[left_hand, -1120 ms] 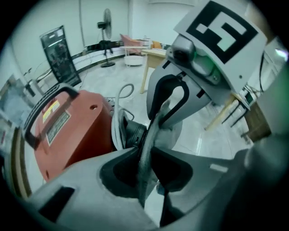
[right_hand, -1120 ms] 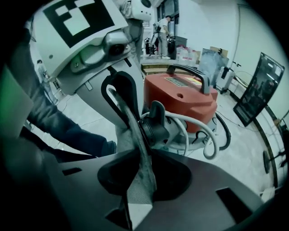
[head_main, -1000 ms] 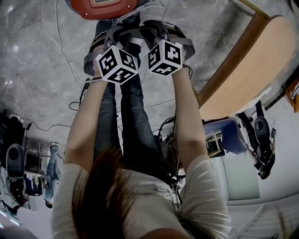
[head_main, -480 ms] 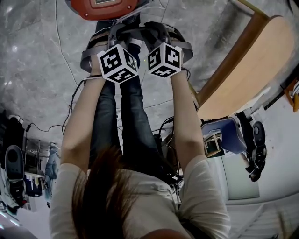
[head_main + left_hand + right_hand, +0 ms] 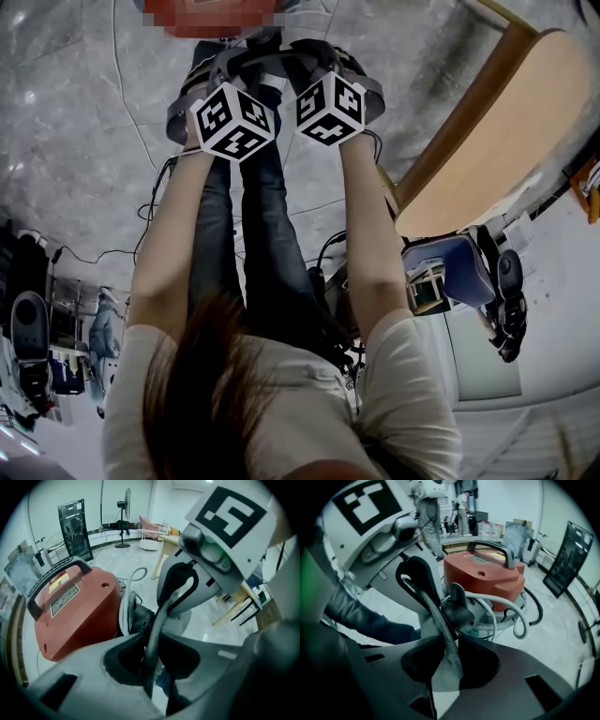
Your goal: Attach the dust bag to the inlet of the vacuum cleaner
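Dust bag [image 5: 446, 668], its edge upright and aimed at the red vacuum cleaner [image 5: 487, 581], is pinched by left tongs [image 5: 151, 643] and right tongs [image 5: 447, 640]; grey stone floor [image 5: 75, 141], wooden table [image 5: 497, 141] beside.

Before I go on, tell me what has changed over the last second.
The right gripper has rolled slightly. The left gripper has just been closing its jaws a little, with the dust bag between them. Otherwise the same: both grippers hold the bag by the red vacuum cleaner.
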